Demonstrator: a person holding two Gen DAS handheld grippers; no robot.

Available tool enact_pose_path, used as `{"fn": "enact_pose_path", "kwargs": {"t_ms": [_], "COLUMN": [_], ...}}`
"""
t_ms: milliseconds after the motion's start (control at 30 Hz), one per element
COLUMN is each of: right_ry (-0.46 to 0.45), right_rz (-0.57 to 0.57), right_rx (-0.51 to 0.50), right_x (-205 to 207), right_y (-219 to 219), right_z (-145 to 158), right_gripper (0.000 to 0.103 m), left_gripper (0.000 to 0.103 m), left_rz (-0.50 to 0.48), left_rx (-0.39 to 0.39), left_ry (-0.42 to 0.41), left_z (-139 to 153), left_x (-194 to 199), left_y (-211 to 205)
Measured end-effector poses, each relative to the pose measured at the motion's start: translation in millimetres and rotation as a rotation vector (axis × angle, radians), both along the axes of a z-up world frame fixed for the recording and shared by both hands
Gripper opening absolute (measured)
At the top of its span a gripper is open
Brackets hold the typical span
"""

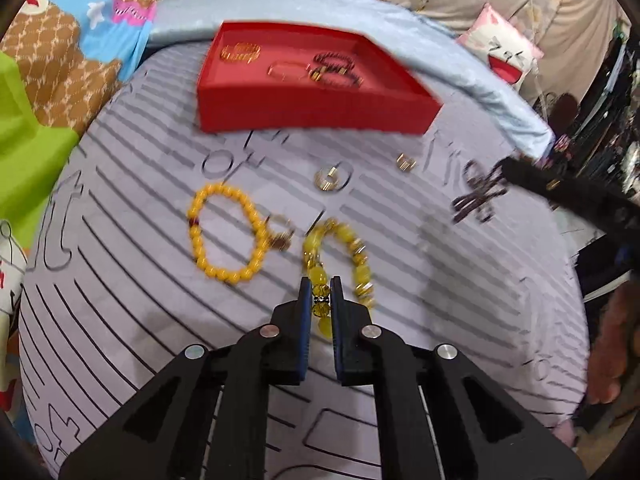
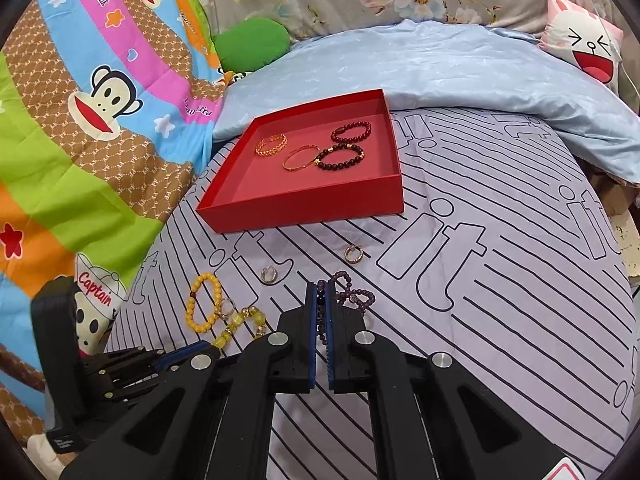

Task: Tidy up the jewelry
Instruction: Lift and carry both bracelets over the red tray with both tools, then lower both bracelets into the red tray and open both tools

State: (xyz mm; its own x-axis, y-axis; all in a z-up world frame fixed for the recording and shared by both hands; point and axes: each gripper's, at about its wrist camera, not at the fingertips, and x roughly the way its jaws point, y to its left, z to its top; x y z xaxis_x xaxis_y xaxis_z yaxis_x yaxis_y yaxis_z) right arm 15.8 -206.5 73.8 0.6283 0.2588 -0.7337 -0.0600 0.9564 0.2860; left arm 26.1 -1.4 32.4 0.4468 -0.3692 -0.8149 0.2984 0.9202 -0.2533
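Note:
A red tray [image 1: 304,114] [image 2: 304,204] lies on the striped bedsheet and holds a gold chain bracelet [image 2: 272,145], a thin gold bangle [image 2: 301,157] and two dark bead bracelets [image 2: 340,157]. My left gripper [image 1: 321,284] is shut on a translucent yellow crystal bracelet [image 1: 356,248]. An opaque yellow bead bracelet [image 1: 226,236] lies to its left. My right gripper [image 2: 320,286] is shut on a purple bead bracelet [image 2: 356,294], which also shows in the left wrist view [image 1: 478,196]. Two small gold rings [image 1: 329,179] [image 1: 405,162] lie between the grippers and the tray.
A light blue pillow [image 2: 460,64] lies behind the tray. A colourful monkey-print quilt [image 2: 80,120] and a green cushion [image 2: 252,42] are on the left. A pink cartoon cushion [image 2: 584,46] sits at the back right. The bed's edge falls off on the right.

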Motion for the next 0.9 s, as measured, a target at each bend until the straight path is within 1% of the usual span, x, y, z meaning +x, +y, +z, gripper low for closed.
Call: {"fn": "enact_pose_path", "kwargs": {"t_ms": [67, 167, 300, 433, 533, 600, 700, 767, 900], "right_ry": [-0.011, -0.026, -0.049, -0.071, -0.085, -0.086, -0.075, -0.062, -0.023], "right_rz": [-0.003, -0.010, -0.016, -0.015, -0.016, -0.022, -0.025, -0.024, -0.017], "right_rx": [-0.004, 0.013, 0.010, -0.007, -0.038, -0.051, -0.069, -0.082, -0.122], "right_x": [4, 15, 37, 63, 86, 102, 123, 135, 155], "right_y": [-2, -8, -16, -20, -21, -24, -26, -25, -17], "right_z": [5, 13, 24, 34, 38, 38, 34, 28, 12], "right_gripper": [0.004, 0.004, 0.004, 0.004, 0.004, 0.004, 0.004, 0.004, 0.004], "left_gripper": [0.009, 0.009, 0.009, 0.009, 0.009, 0.009, 0.009, 0.009, 0.009], "left_rz": [-0.009, -0.021, -0.023, -0.010, 0.006, 0.021, 0.040, 0.049, 0.062], "left_rx": [-0.024, -0.055, -0.086, -0.084, -0.055, -0.042, -0.025, -0.016, -0.001], "left_ry": [-0.022, -0.076, -0.130, -0.187, -0.230, -0.239, -0.239, -0.229, -0.174], "left_z": [15, 43, 73, 96, 108, 111, 108, 102, 76], "left_x": [3, 12, 36, 67, 94, 116, 143, 156, 178], "left_y": [-2, -6, -8, -6, -5, -5, -6, -6, -10]}}
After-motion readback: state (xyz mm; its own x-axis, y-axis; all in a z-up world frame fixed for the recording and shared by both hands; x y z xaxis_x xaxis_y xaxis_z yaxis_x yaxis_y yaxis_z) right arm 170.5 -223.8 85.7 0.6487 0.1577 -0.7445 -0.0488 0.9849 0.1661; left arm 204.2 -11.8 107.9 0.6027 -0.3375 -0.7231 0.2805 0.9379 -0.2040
